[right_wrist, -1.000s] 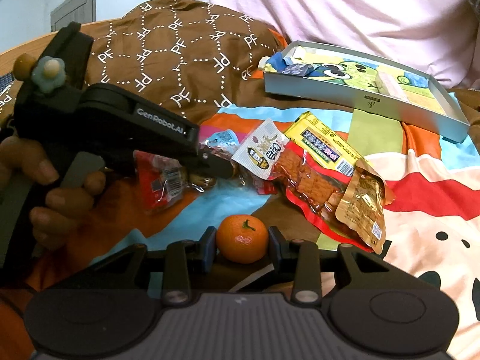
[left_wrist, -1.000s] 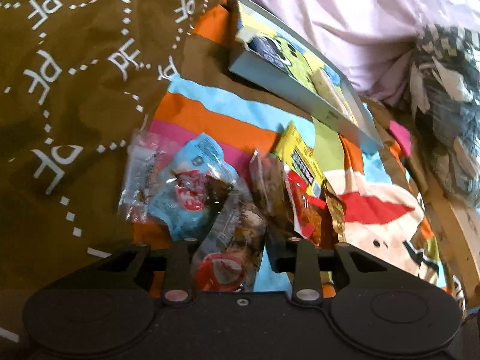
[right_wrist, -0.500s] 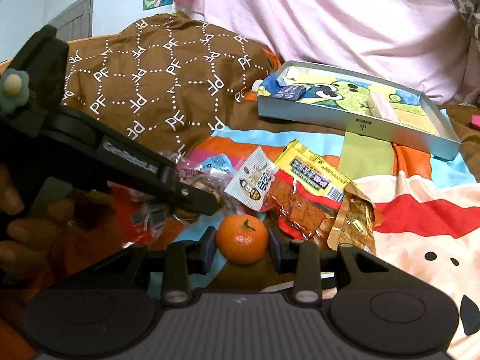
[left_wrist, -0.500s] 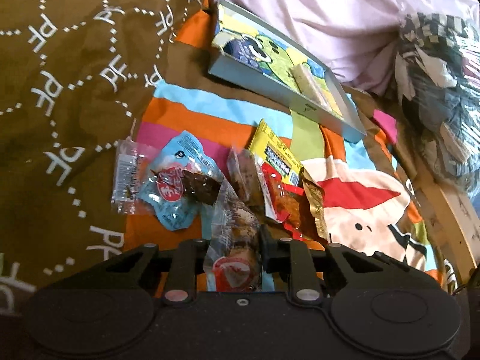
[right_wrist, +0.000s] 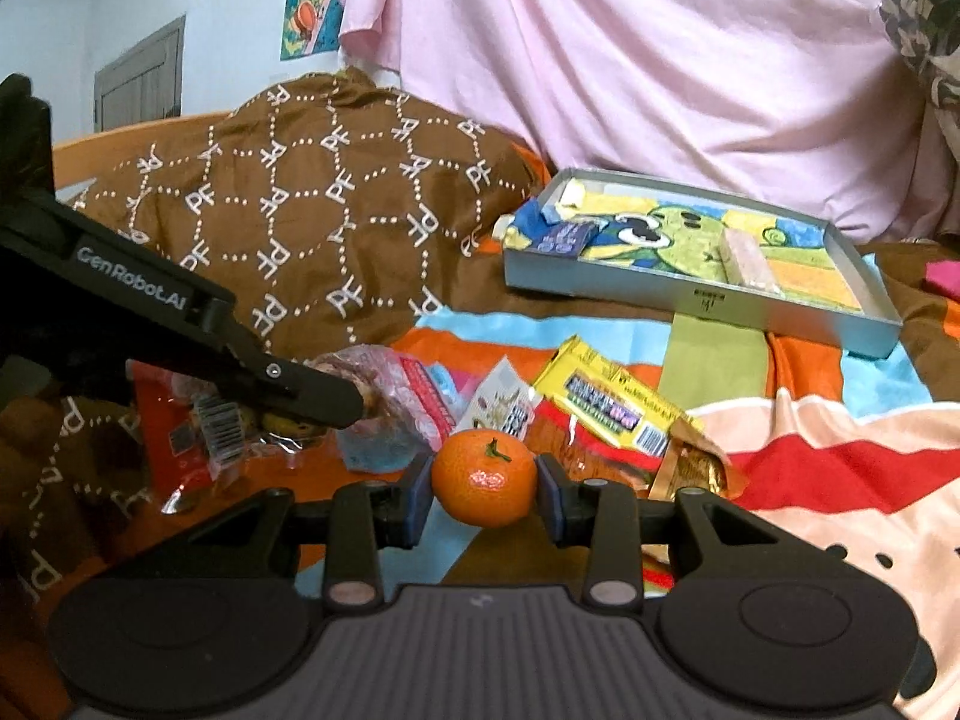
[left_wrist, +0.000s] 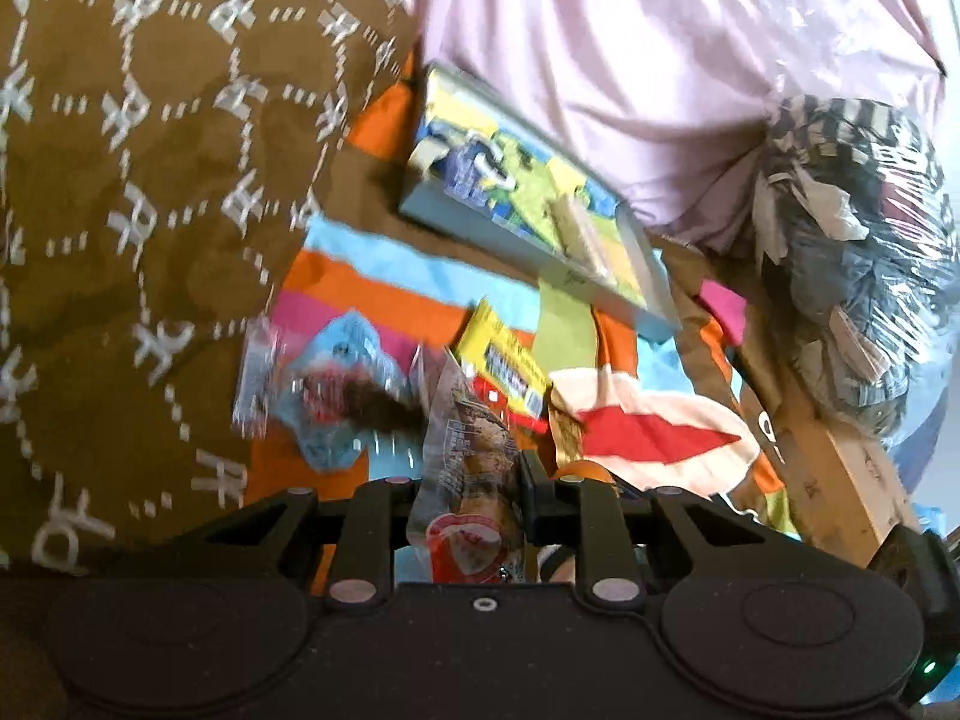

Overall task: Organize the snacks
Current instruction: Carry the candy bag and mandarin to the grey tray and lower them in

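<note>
Left wrist view: the left gripper [left_wrist: 465,480] has its jaws clamped on a clear snack packet [left_wrist: 471,468], above the striped bedspread [left_wrist: 384,294].

Right wrist view: the right gripper [right_wrist: 485,489] jaws grip a mandarin [right_wrist: 485,476]; the grey tray [right_wrist: 690,294] lies beyond.

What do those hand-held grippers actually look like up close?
Both are matt black plastic. The right hand-held gripper has two flat fingers with blue-edged pads, silver rivets and a ribbed grey body. The left hand-held gripper, seen from the side, carries white "GenRobot.AI" lettering.

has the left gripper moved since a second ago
Yes. The left gripper has risen against the brown quilt, lifting a clear snack packet.
</note>
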A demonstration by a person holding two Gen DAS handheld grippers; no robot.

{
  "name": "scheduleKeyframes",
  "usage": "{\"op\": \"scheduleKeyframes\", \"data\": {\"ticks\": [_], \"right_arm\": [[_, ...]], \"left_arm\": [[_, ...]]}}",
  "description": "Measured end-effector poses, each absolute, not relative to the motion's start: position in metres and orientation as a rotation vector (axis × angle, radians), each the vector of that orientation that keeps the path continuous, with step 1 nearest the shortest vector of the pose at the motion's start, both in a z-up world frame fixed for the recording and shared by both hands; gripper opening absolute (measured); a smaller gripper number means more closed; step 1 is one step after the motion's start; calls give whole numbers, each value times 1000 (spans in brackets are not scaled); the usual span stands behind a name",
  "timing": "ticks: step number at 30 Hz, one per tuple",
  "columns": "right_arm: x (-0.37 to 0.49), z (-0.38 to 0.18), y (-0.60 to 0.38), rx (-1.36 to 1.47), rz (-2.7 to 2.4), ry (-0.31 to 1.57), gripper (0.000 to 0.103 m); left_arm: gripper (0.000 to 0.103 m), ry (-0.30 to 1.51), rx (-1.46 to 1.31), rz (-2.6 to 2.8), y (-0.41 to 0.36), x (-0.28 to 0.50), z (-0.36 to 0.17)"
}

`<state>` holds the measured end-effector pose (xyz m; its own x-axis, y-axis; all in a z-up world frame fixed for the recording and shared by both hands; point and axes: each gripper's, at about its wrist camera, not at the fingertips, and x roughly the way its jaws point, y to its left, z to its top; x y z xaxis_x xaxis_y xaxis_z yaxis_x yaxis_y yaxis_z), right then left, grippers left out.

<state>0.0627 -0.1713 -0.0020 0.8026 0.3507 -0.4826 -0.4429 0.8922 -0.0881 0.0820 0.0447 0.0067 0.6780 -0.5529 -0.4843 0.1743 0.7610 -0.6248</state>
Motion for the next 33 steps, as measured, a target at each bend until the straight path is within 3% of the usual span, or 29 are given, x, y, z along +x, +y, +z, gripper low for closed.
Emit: {"op": "scheduleKeyframes", "data": {"ticks": [9, 18, 25, 33], "right_arm": [[104, 18, -190, -202, 412, 391, 41], [181, 44, -211, -247, 358, 312, 41], [246, 55, -217, -225, 320, 303, 41], [285, 41, -223, -148, 282, 369, 41]], "left_arm": [[24, 590, -513, -425, 31, 116, 39], [24, 492, -501, -431, -1, 216, 71], [25, 488, -452, -425, -28, 295, 76], [25, 561, -413, -396, -48, 334, 56]]}}
